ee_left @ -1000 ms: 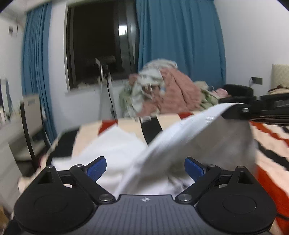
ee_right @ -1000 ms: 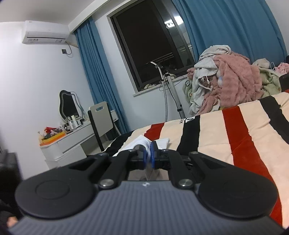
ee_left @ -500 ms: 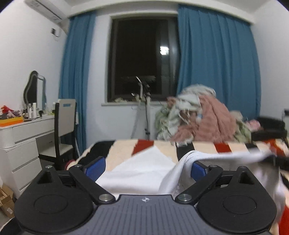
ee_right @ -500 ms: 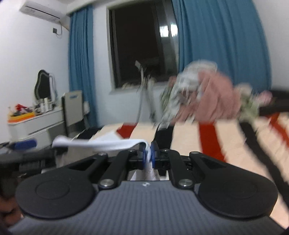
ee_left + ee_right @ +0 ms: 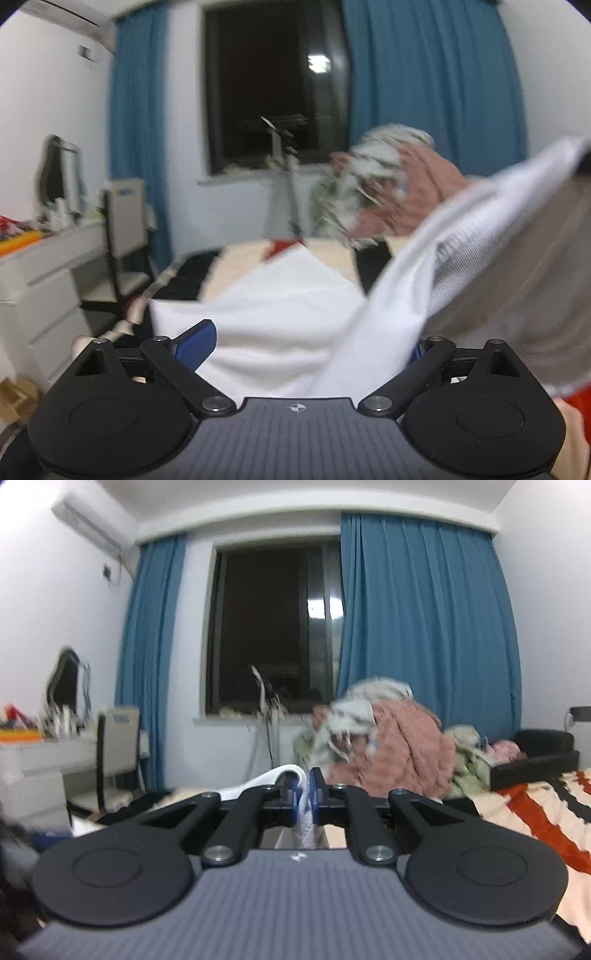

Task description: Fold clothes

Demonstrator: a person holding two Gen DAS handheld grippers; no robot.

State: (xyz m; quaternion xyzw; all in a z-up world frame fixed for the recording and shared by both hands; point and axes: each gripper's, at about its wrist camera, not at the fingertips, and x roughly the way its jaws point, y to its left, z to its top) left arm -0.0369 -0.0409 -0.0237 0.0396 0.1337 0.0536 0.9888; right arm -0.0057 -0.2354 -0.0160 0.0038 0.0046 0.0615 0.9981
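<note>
A white garment [image 5: 280,314] lies on the striped bed, and one part of it rises in a taut band toward the upper right of the left wrist view. My left gripper [image 5: 310,343] stands open low over the cloth, which drapes across its right finger. In the right wrist view my right gripper [image 5: 303,799] is shut on a fold of the same white garment [image 5: 258,782], held up above the bed. The cloth trails off to the left behind the fingers.
The bed has a cream, red and black striped blanket [image 5: 535,819]. A heap of unfolded clothes [image 5: 388,746] lies at its far side under the window. A white dresser [image 5: 33,280] and a chair [image 5: 122,229] stand at the left. A black seat [image 5: 535,753] is at right.
My right gripper has lifted its hold of the white garment higher, pulling the cloth up and to the right. The left gripper stays open and has tilted and shifted slightly over the garment.
</note>
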